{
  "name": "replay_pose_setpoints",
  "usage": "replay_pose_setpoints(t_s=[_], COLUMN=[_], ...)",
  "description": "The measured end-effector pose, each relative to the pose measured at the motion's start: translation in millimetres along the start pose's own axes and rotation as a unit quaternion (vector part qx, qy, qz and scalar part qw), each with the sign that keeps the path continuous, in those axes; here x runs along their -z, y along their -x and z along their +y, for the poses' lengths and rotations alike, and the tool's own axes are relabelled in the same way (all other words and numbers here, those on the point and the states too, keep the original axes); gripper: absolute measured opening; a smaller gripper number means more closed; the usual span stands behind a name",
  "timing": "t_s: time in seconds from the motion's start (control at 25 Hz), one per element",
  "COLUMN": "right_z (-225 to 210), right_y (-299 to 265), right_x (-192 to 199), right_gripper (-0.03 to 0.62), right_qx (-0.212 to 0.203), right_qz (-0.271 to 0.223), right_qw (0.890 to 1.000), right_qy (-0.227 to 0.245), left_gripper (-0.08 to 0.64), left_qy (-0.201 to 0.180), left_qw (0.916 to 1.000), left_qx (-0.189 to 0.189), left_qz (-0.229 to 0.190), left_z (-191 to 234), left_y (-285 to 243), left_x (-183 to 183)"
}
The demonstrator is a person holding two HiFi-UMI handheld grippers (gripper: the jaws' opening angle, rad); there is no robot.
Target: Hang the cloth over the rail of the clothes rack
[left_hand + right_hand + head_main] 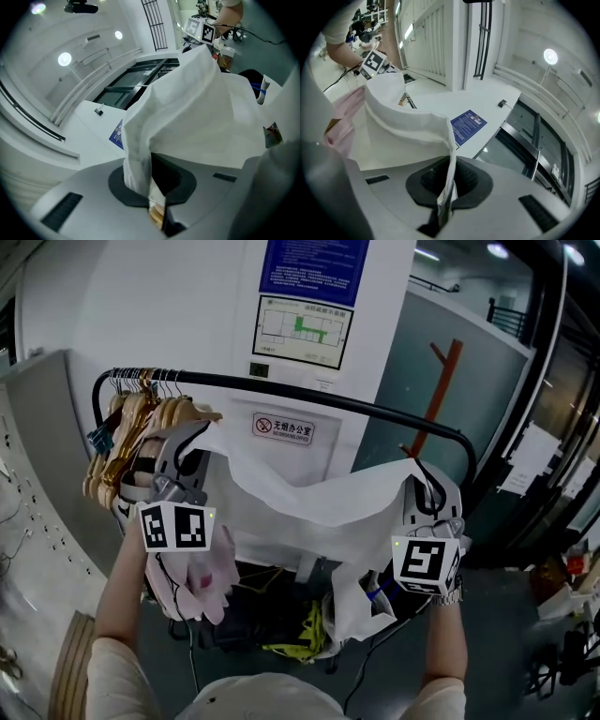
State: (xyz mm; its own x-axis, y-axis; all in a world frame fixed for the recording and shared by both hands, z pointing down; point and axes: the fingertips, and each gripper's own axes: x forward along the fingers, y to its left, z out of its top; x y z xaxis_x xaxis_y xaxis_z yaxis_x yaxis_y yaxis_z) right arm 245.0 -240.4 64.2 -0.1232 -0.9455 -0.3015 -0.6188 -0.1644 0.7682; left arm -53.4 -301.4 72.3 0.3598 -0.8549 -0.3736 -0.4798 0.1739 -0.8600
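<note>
Stretching between two raised grippers, the white cloth (309,507) hangs on the near side of the clothes rack, its upper edge sagging in a shallow curve and its lower part falling in folds toward the right. The cloth is not yet over the rail (328,401), which runs as a black bar just beyond and above it, from far left to right. The left gripper (199,439) has its jaws closed tight on the cloth's left upper corner. The right gripper (415,470) is likewise clamped on a thin fold at the right upper corner. Wooden hangers (127,442) crowd the rail's left end, just beside the left gripper. A pink garment (208,577) hangs below the left gripper. On the white wall behind the rack is a blue notice (314,268).
</note>
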Motion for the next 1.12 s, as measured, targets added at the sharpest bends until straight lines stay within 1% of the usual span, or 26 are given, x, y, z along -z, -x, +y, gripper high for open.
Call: replay_pose_setpoints(t_s=[0.08, 0.16, 0.28, 0.4, 0.56, 0.72, 0.84, 1.0, 1.12], right_z=[-15, -30, -48, -64, -77, -90, -99, -116, -121], right_y=[-8, -15, -24, -37, -56, -81, -99, -120, -135], right_x=[-6, -9, -13, -18, -26, -26, -23, -21, -16], right_gripper=[0.021, 0.021, 0.021, 0.021, 0.021, 0.021, 0.021, 0.021, 0.021], right_qx=[0.010, 0.022, 0.037, 0.046, 0.048, 0.038, 0.031, 0.045, 0.051], right_qz=[-0.004, -0.006, -0.008, -0.007, -0.003, 0.012, 0.024, 0.033, 0.037], right_qw=[1.000, 0.999, 0.999, 0.998, 0.997, 0.996, 0.995, 0.992, 0.991], right_qy=[0.017, 0.029, 0.036, 0.043, 0.066, 0.080, 0.087, 0.111, 0.119], left_gripper=[0.017, 0.017, 0.017, 0.017, 0.017, 0.017, 0.017, 0.017, 0.017], left_qy=[-0.006, -0.002, 0.001, -0.009, -0.019, -0.057, -0.075, -0.098, -0.112], left_qw=[0.9999, 0.9996, 0.9987, 0.9974, 0.9968, 0.9942, 0.9929, 0.9912, 0.9898], left_qx=[-0.013, -0.027, -0.049, -0.068, -0.067, -0.076, -0.077, -0.074, -0.067], left_qz=[0.003, 0.006, 0.014, 0.022, 0.038, 0.050, 0.051, 0.051, 0.058], left_z=[15, 30, 51, 70, 84, 96, 104, 112, 113], left_y=[-8, -14, -21, -35, -58, -85, -105, -132, -151], left_x=[-2, -2, 1, 6, 17, 24, 23, 18, 24])
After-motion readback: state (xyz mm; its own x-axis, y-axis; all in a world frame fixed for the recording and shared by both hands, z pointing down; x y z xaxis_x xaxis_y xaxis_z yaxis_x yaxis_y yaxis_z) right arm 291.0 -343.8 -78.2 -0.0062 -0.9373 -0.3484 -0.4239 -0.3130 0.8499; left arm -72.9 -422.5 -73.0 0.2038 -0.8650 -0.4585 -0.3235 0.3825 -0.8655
